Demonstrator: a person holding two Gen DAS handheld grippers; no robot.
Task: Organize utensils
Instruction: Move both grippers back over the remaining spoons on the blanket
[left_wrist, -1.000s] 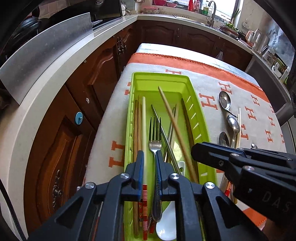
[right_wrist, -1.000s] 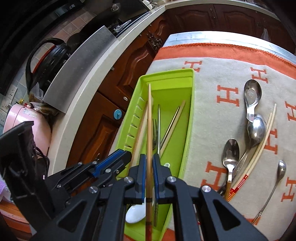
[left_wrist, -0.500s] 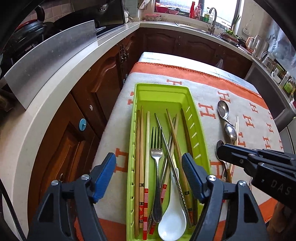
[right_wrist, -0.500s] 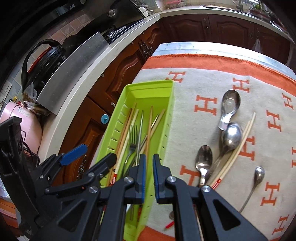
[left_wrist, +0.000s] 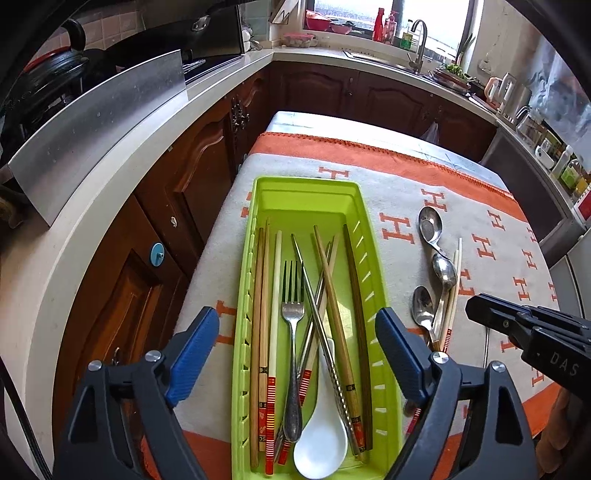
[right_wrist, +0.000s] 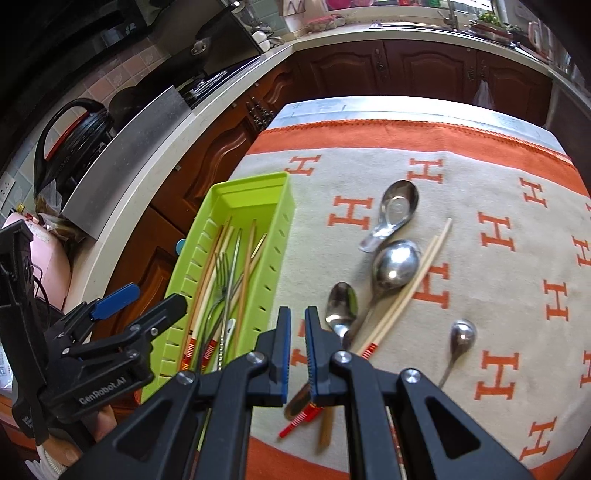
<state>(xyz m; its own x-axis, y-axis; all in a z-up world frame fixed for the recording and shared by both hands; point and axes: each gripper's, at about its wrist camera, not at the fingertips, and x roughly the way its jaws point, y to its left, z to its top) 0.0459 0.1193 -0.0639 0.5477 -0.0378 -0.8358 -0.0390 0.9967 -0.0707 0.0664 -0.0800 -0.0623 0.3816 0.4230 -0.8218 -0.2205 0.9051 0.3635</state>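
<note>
The left hand-held gripper is opening wide, empty, above the green utensil tray, while the right hand-held gripper, pressed together and empty, hovers over spoons at two o'clock on the desk.

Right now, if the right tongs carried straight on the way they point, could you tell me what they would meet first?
Probably the steel spoon lying on the patterned cloth, just right of the green tray. The right tongs are shut and empty, aimed down near its bowl; depth is unclear, so they might touch bare cloth beside it first.
</note>
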